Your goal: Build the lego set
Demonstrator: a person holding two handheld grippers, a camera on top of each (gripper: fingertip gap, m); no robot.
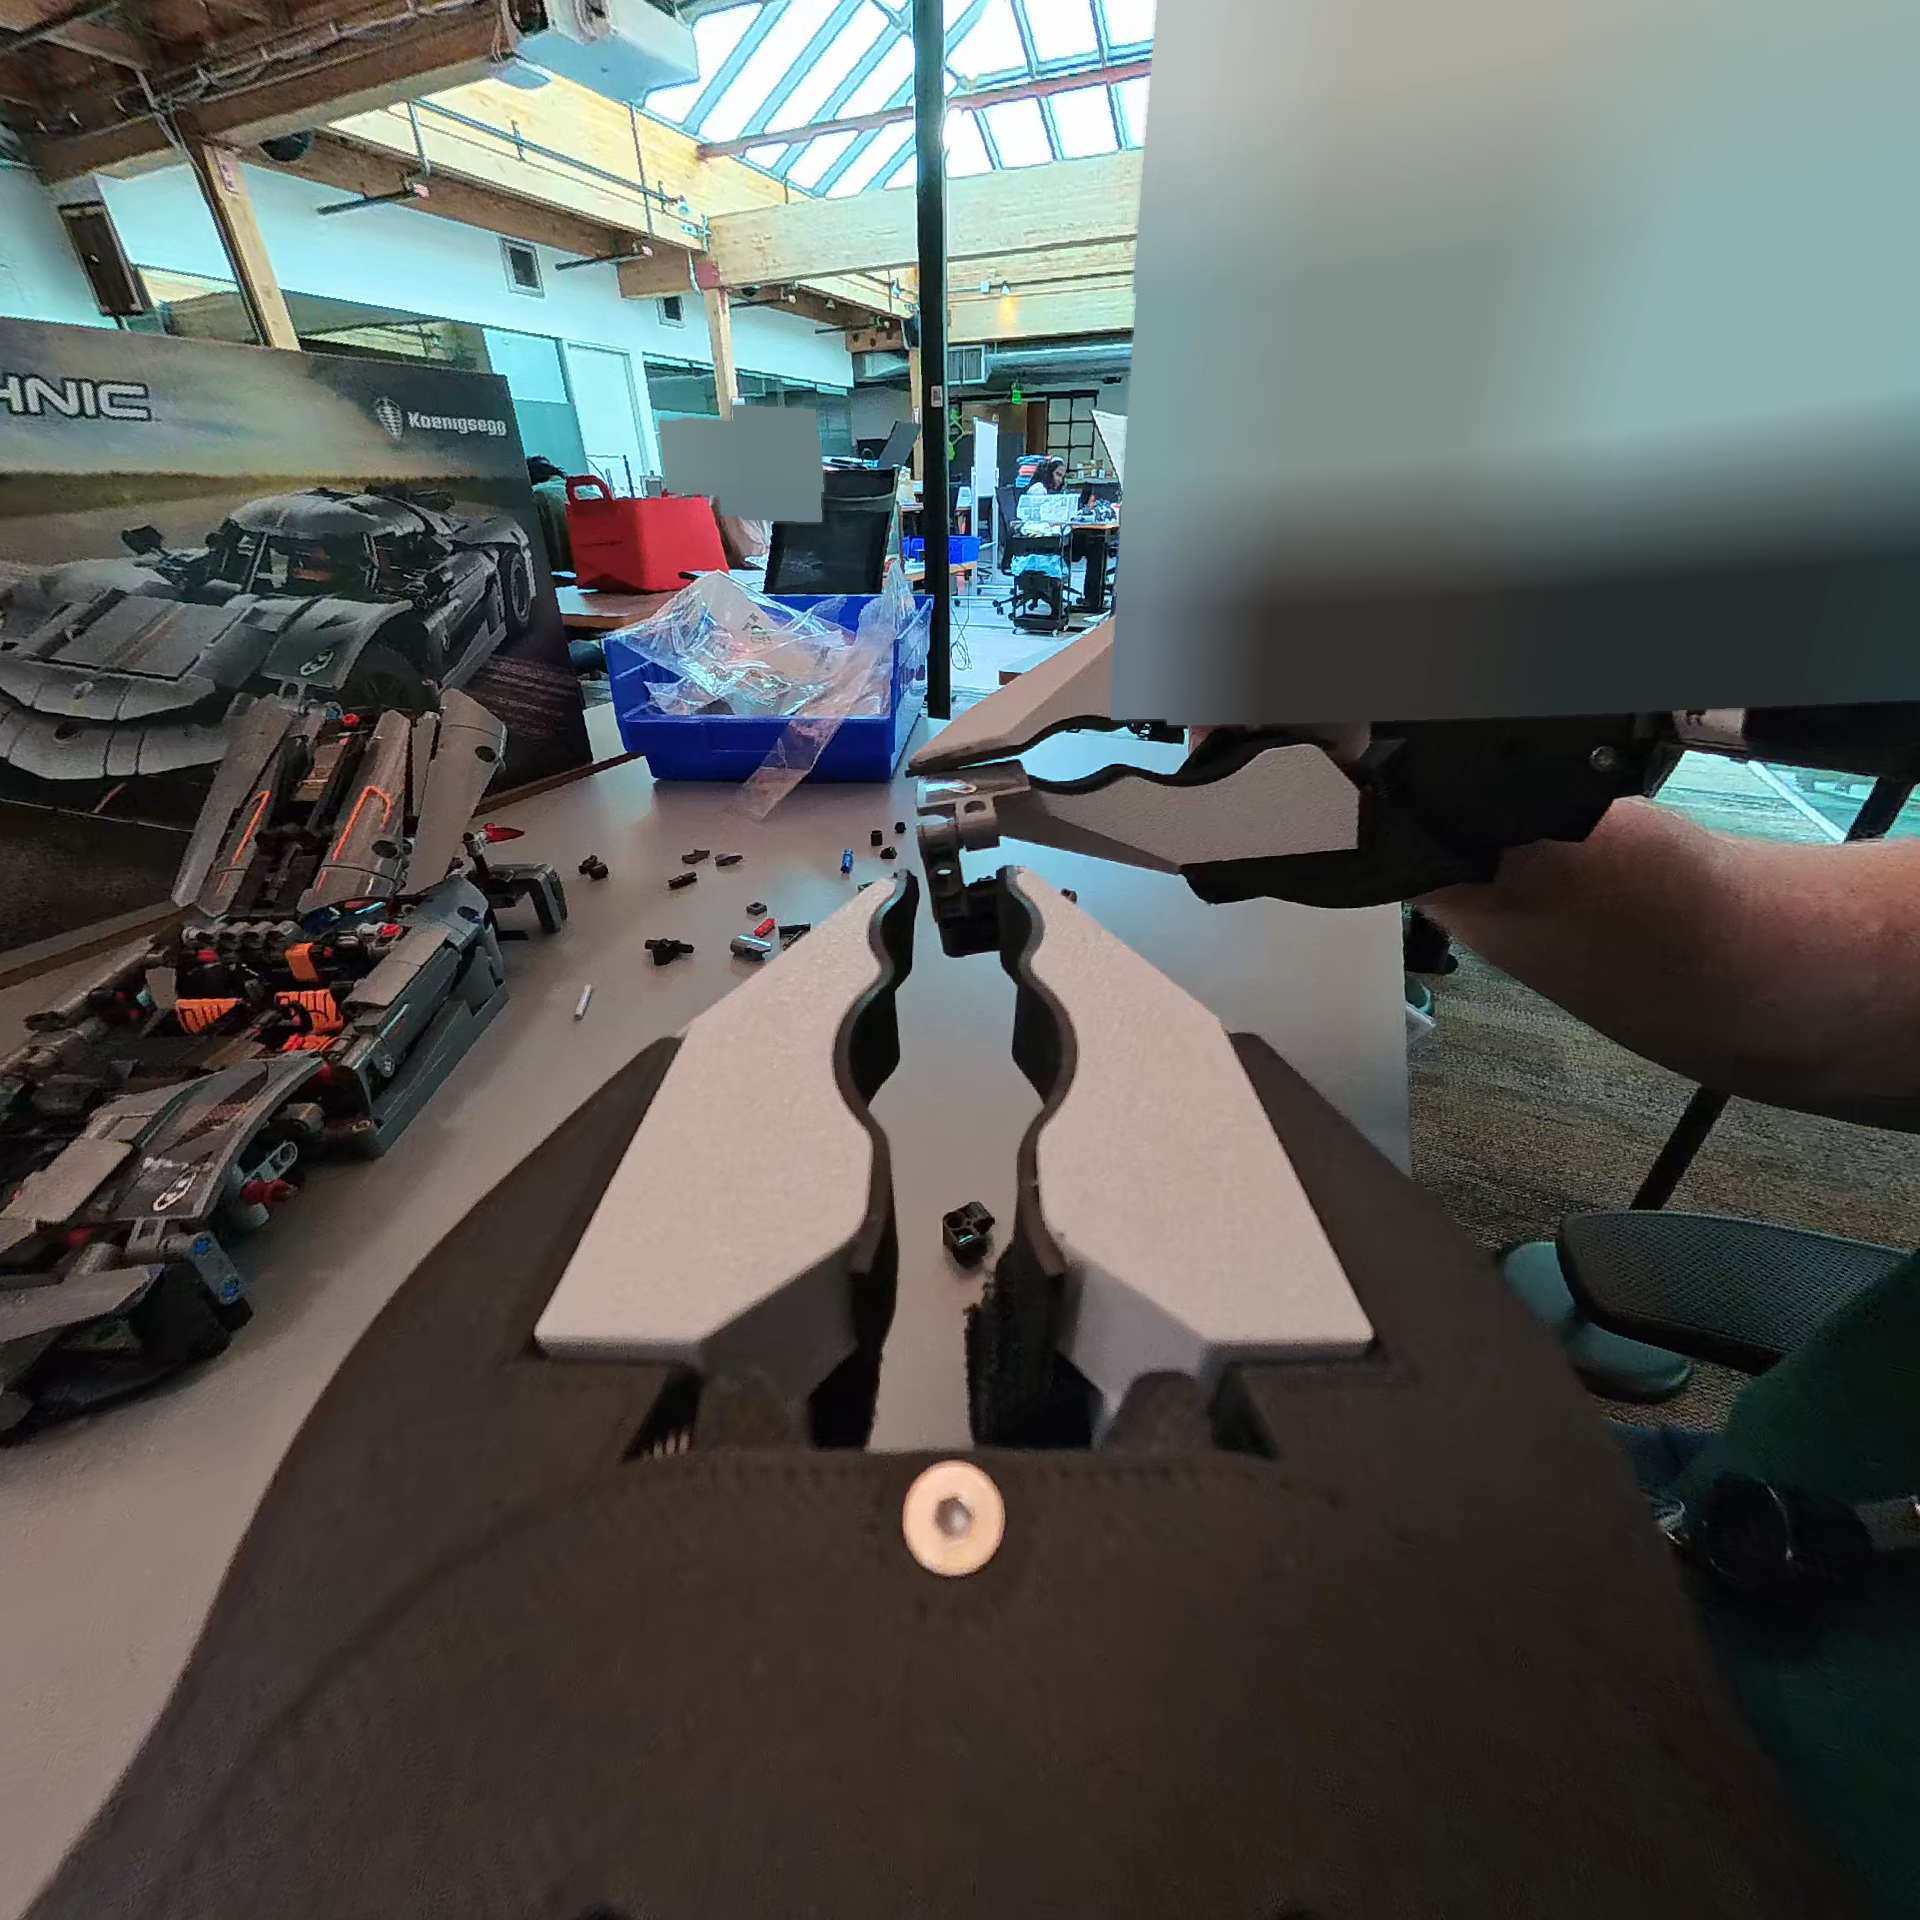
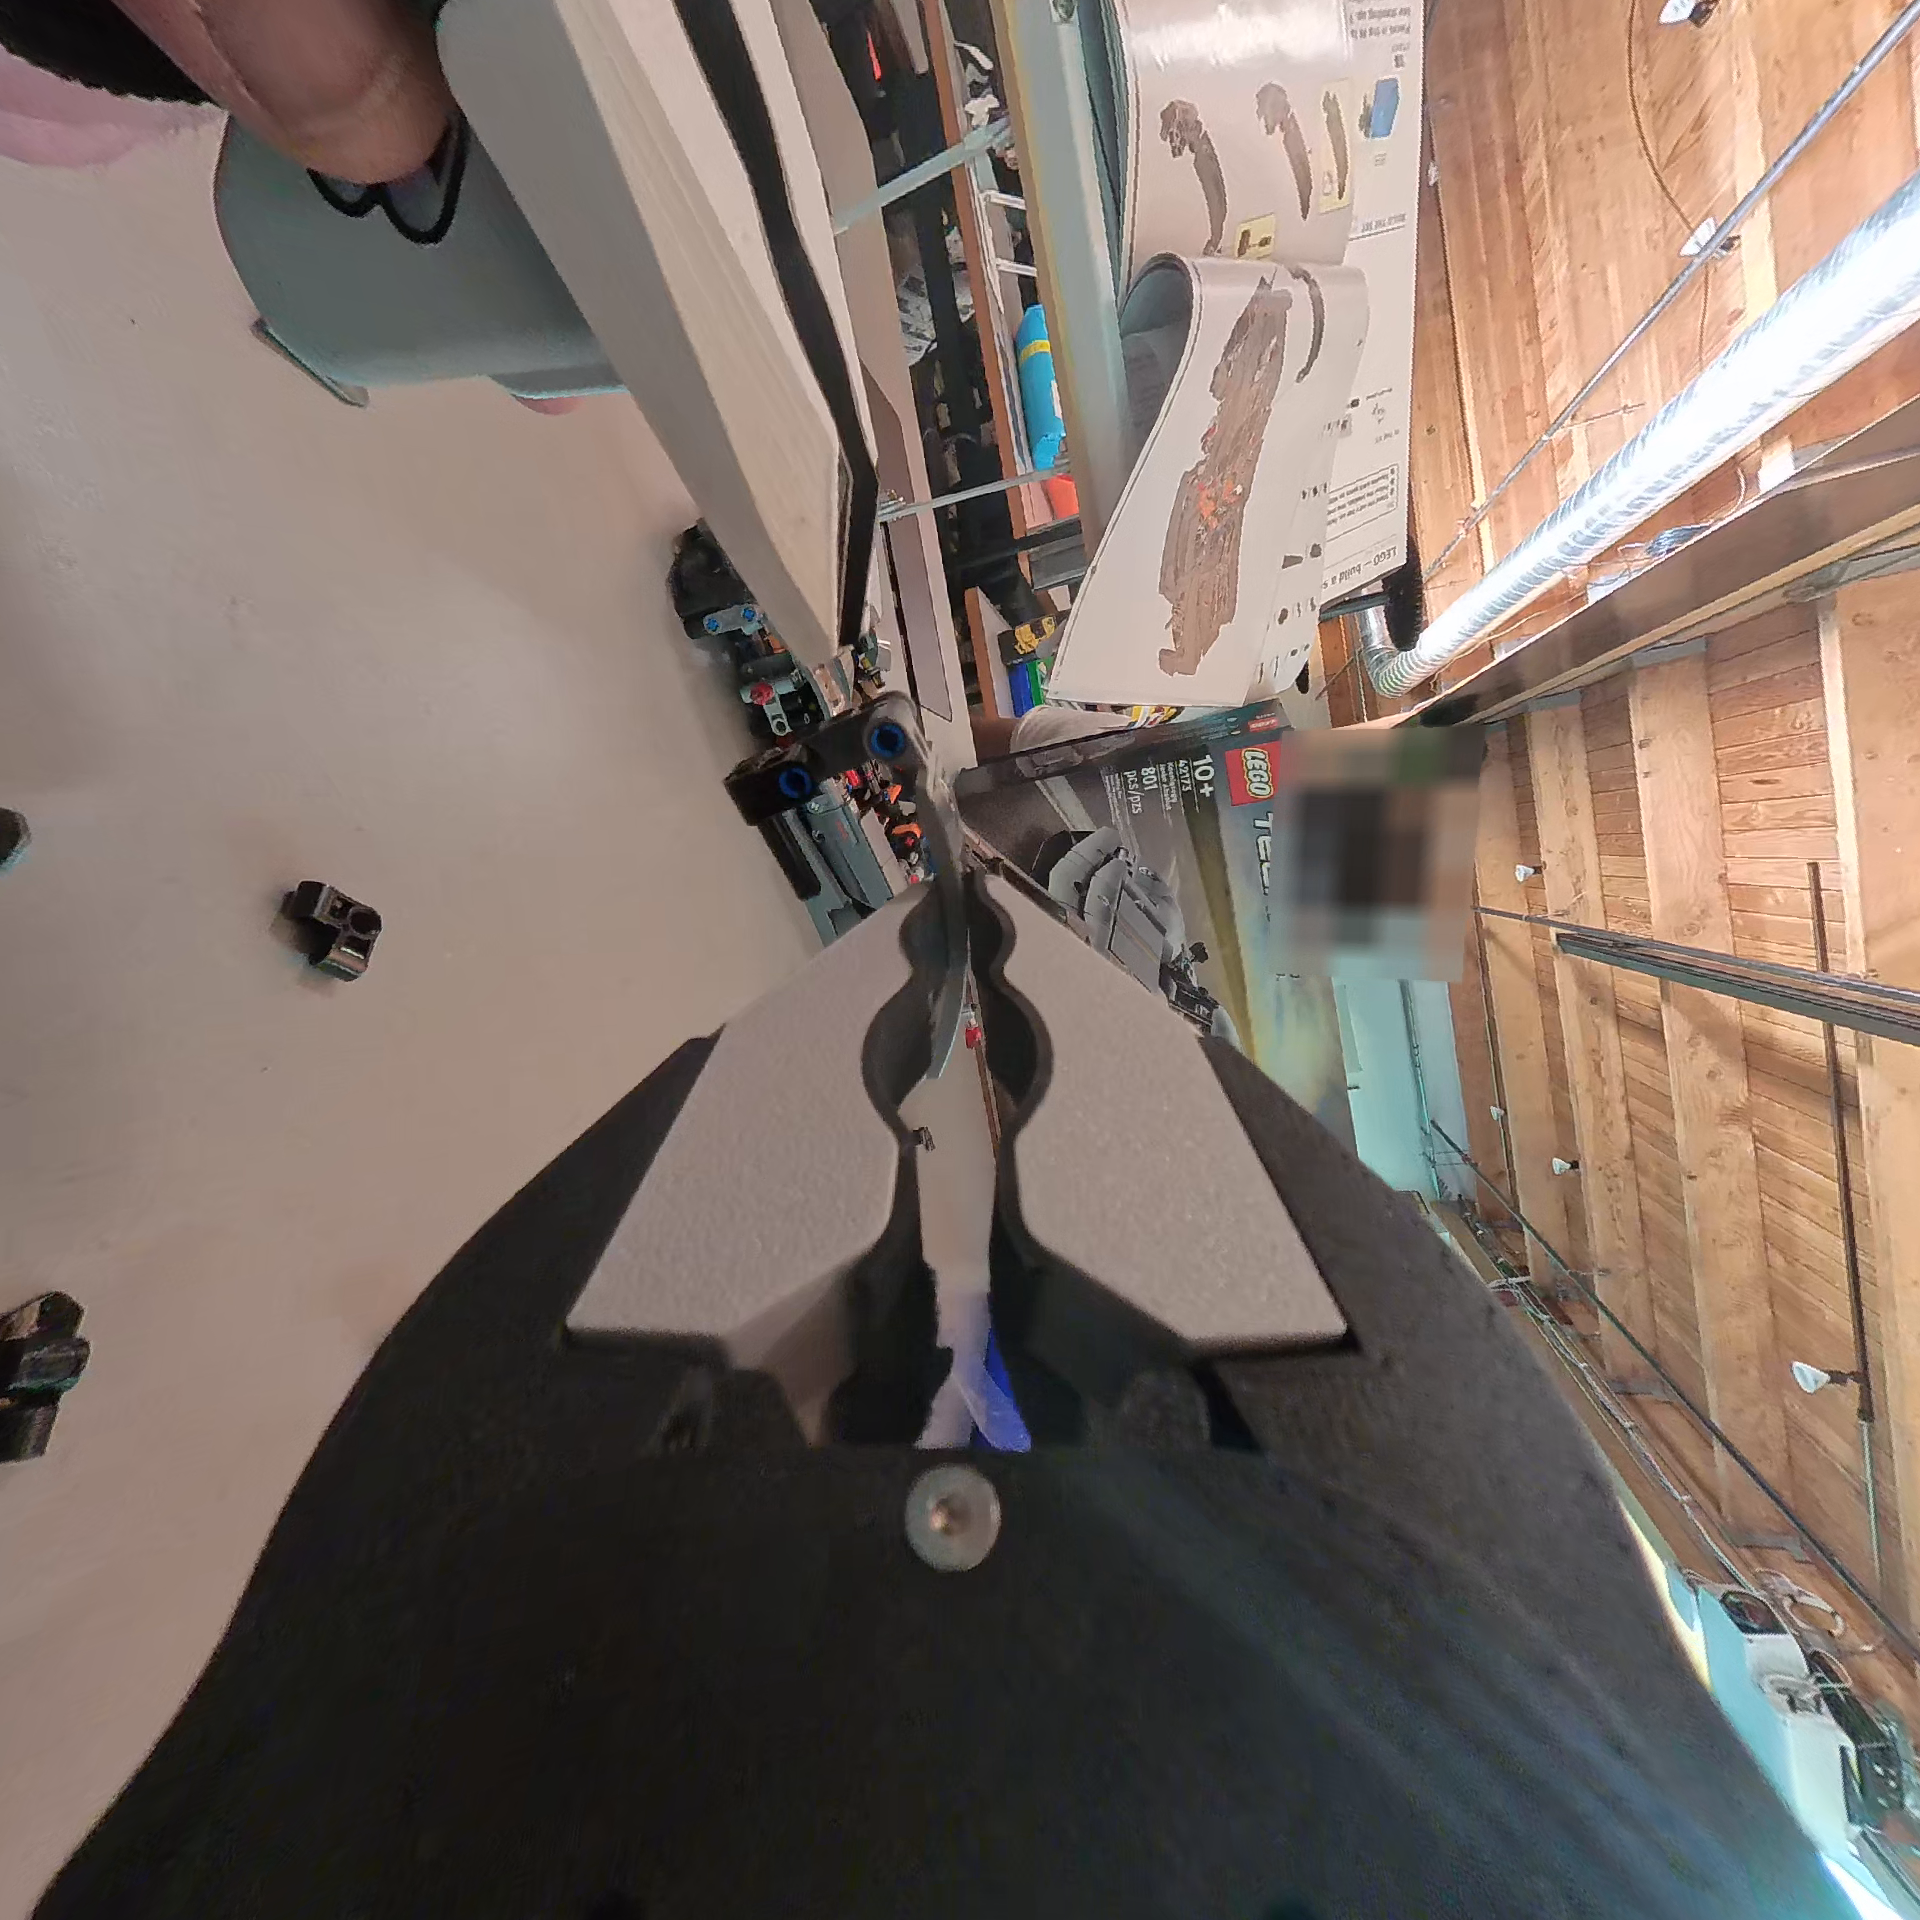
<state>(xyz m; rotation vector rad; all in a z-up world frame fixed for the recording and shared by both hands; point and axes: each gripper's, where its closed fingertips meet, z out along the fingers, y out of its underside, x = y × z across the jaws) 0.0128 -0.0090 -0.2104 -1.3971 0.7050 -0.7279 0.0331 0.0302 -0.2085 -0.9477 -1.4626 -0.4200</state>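
**Inspector:** Start with the largest item. On the table (image 1: 1195, 987), out at nine o'clock in your left wrist view, the car model (image 1: 239, 1039) stands well advanced: grey body panels fitted, orange detail showing, but blue pins and open framework still exposed along its near side. I judge it past the halfway mark, not finished.

**Operator:** And behind it?

**Inspector:** The set's box (image 1: 260, 582) stands propped at ten o'clock. The blue bin (image 1: 769, 717) at twelve o'clock holds opened clear bags. An instruction booklet (image 2: 1195, 468) lies open at one o'clock in your right wrist view. All of this suggests a late stage of the build.

**Operator:** What am I holding?

**Inspector:** Your left claw (image 1: 956, 904) is closed on a small black connector piece (image 1: 961, 920) at its tips. Your right claw (image 1: 961, 790) comes in from three o'clock, clamped on a thin grey panel piece (image 2: 951, 966) whose end sits directly on top of that connector. The joint is touching; whether it is seated, I cannot tell.

**Operator:** What remains?

**Inspector:** This sub-assembly still has to be pressed home and carried to the model. Loose small parts (image 1: 717, 914) lie scattered near eleven o'clock, and one black connector (image 1: 968, 1233) rests on the table between your left claw's fingers. Those are unplaced, so several steps are outstanding.
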